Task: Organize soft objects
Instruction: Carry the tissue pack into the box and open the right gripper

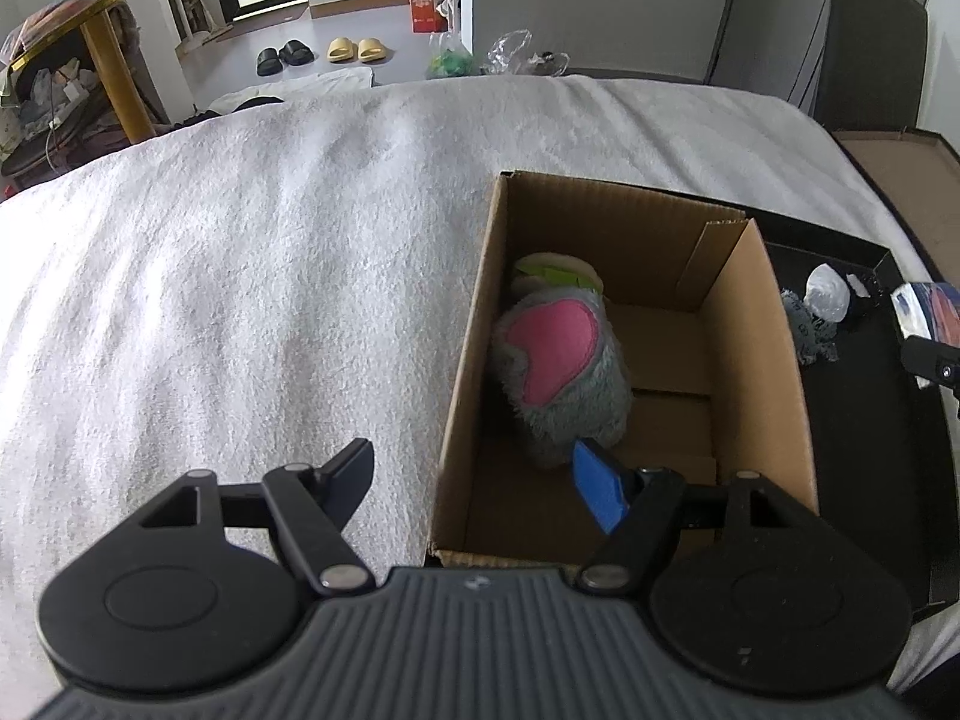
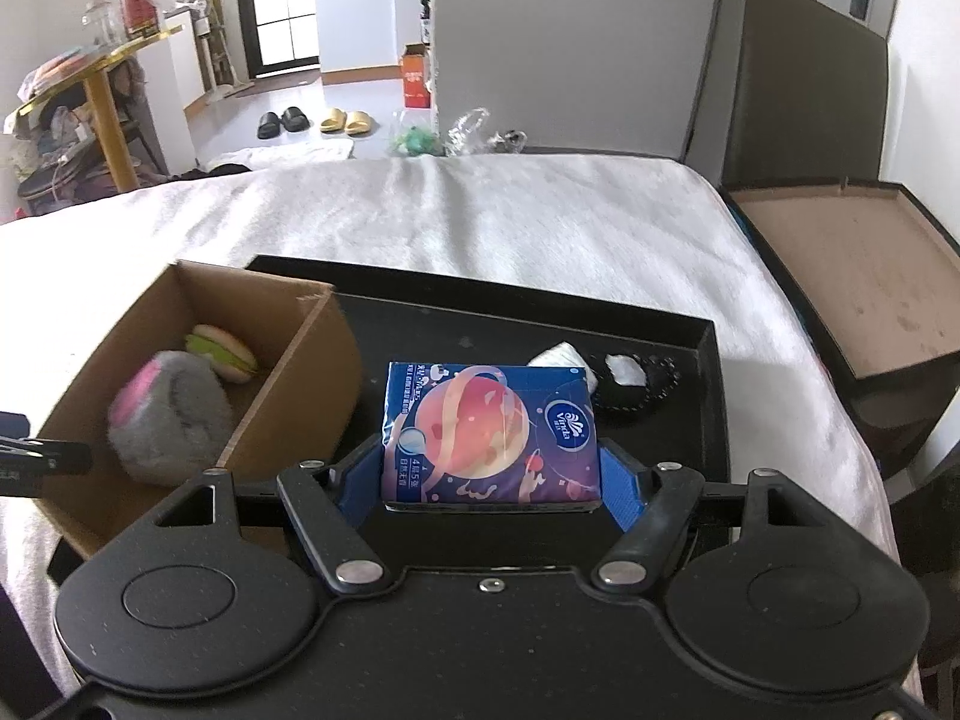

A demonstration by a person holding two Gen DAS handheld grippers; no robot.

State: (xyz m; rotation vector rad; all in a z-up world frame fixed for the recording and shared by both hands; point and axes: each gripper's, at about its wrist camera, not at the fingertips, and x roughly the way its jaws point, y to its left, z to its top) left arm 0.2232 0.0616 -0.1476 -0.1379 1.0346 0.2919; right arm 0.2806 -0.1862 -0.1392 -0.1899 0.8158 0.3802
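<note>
My right claw (image 2: 491, 480) grips a blue tissue pack (image 2: 489, 435) between its blue pads, above the near edge of the black tray (image 2: 711, 360). My left claw (image 1: 480, 480) hangs wide and empty over the near-left corner of the cardboard box (image 1: 474, 324), where a grey-and-pink plush (image 1: 561, 372) and a burger toy (image 1: 555, 270) already lie against the left wall. The risk, as I judge it: the soft pack could squash and slip from the pads, or catch the box wall dividing it from the tray, should I carry it across too low.
</note>
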